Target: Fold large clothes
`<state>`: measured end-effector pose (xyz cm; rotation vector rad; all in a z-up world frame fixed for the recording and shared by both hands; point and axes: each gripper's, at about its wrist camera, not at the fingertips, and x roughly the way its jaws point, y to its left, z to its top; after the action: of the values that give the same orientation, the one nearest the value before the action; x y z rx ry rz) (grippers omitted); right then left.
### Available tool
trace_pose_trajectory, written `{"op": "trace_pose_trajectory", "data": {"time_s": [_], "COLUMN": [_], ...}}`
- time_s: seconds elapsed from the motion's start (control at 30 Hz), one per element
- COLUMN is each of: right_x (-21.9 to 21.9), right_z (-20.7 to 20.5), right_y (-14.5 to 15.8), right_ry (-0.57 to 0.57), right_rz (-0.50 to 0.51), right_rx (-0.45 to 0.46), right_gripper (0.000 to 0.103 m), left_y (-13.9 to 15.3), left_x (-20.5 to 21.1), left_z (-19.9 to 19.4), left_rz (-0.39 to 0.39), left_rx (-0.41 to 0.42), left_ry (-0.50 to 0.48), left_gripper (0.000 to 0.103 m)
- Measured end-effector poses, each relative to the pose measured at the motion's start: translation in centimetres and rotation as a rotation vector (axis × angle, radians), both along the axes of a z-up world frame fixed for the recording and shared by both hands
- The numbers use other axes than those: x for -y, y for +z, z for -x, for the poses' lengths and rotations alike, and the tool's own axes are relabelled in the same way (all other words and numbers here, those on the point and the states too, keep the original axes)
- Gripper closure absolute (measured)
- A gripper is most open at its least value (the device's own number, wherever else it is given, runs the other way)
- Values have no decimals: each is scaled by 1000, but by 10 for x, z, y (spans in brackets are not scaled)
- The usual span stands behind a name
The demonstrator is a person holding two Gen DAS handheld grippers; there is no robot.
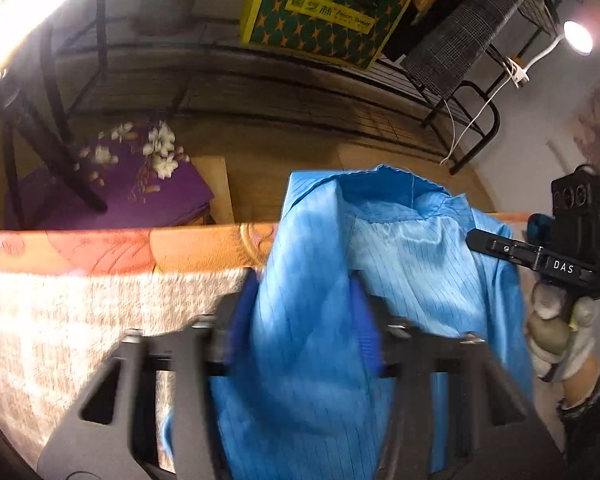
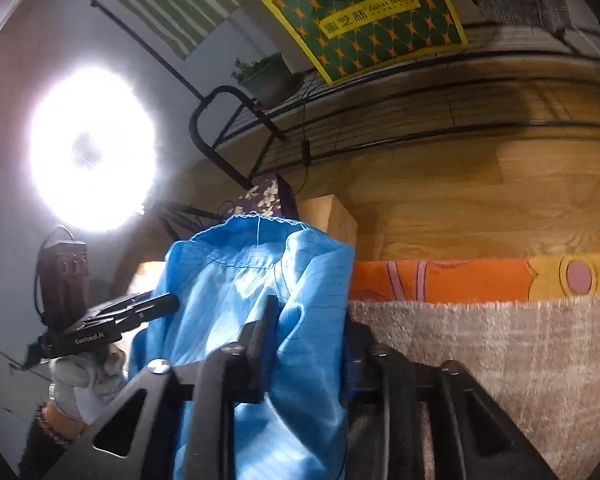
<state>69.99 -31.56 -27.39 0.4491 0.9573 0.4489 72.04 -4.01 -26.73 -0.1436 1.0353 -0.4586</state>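
Nearest the left wrist camera, the left gripper (image 1: 304, 312) is seen closed on a bunched fold of the blue garment (image 1: 324, 280), the cloth being pinched between its blue-padded fingers (image 1: 366, 320) and spilling down between the black finger mounts. In the right wrist view, the right gripper (image 2: 304, 332) is likewise clamped on the same blue garment (image 2: 260, 280), with fabric gathered between its fingers and hanging below them. The garment is held up above the work surface by both grippers; fine dark pinstripes and a stitched hem along its raised upper edge can be made out.

Just beyond the cloth, the other tool is caught in each view: the right gripper (image 1: 500, 246), marked "DAS", is seen touching the garment's far edge, held by a gloved hand (image 1: 560, 332), and the left gripper (image 2: 140, 308) is seen against the cloth's side, held by a gloved hand (image 2: 88, 376).

Beneath the garment, a shaggy beige rug (image 2: 500, 344) is spread, bordered farther out by an orange patterned sheet (image 2: 440, 280). Past that edge, a wooden floor (image 2: 480, 200) is visible, with a purple floral cushion (image 1: 112, 188) on a low seat. Farthest away, a black wire rack (image 1: 260, 92) carries a green and yellow star-patterned box (image 1: 324, 12), a potted plant (image 2: 268, 74) and a checked grey cloth (image 1: 468, 36). A bright lamp (image 1: 578, 38) is clipped near the rack.
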Motion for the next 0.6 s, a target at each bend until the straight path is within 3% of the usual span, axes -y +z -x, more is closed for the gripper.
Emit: {"op": "trace_pose_trajectory", "data": {"time_s": [0.03, 0.2, 0.6], "right_x": [-5, -15, -20], "right_z": [0, 11, 54], "right_y": [2, 18, 89], "right_ry": [14, 22, 49], "right_rz": [24, 112, 97], "right_rx": [10, 87, 235], "right_gripper": [95, 99, 101], "left_y": [-1, 10, 80], "left_x": [4, 6, -20], "left_z": [-1, 9, 63], "left_rz": [-2, 5, 85], "left_rx": [-7, 45, 153], "left_ry": [-14, -5, 6], "left_gripper": [94, 100, 101]}}
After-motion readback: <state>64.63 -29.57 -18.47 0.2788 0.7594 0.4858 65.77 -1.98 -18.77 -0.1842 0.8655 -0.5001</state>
